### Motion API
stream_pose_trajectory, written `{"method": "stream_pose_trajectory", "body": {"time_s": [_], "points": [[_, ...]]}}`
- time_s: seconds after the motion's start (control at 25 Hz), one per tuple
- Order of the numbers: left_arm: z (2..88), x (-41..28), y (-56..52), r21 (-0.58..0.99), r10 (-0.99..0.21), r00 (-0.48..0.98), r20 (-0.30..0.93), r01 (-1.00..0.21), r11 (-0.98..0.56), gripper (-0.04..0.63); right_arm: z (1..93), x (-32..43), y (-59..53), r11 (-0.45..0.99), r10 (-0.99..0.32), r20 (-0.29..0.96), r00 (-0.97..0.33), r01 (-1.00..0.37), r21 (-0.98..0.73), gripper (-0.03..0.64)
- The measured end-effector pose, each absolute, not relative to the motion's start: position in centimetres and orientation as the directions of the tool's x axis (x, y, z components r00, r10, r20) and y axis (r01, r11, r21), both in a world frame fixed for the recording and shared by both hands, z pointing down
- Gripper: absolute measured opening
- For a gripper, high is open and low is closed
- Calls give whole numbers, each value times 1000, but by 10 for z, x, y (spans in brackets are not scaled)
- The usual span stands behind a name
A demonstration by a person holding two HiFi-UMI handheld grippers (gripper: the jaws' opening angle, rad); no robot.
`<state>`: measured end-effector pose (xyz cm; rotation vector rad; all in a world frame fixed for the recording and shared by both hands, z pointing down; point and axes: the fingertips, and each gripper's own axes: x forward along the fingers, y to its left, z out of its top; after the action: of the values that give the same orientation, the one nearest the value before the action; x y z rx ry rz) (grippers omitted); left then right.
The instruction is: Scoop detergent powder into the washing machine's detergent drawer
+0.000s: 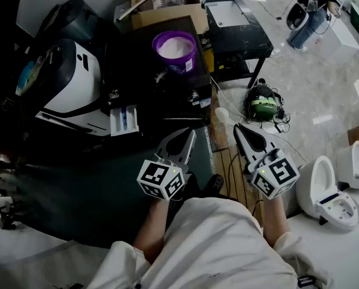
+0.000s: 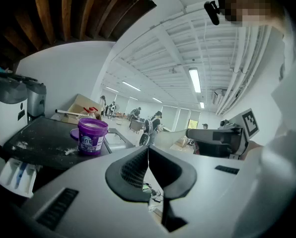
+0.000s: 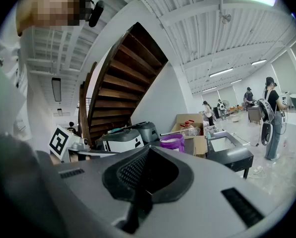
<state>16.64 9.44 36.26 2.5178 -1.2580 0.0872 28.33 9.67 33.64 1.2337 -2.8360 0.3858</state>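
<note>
I held the left gripper (image 1: 190, 136) and right gripper (image 1: 238, 129) near my body, jaws together and empty, seemingly awaiting the scoop; the open purple detergent tub (image 1: 175, 50) stood by the washing machine (image 1: 149, 77) top's far edge, with the detergent drawer (image 1: 124, 120) pulled out at its near-left corner.

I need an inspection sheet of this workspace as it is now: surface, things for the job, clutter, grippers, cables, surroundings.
Surface: dark machine top, some white powder spilled near the tub.
Job's things: purple tub upright, open, with white powder inside; detergent drawer pulled out; no scoop seen.
Clutter: cardboard box with bottles behind the tub.
Grippers: left gripper and right gripper both have fingers together, empty, short of the tub.
Cables: loose cables on the floor beside a green headset.
Surroundings: black table; a person standing farther off.
</note>
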Motion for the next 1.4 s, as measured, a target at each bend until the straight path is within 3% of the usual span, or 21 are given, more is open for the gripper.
{"method": "stream_pose_trajectory", "body": {"time_s": [0.64,1.4], "points": [[370,152,92,256,-768,601,220,-796,-549,20,339,275,88,638,-731,117,-672,-734,-234,8],[358,98,-7,238,-728,653,208,-756,-610,20,320,222,-11,576,-785,114,-610,-784,-232,8]]}}
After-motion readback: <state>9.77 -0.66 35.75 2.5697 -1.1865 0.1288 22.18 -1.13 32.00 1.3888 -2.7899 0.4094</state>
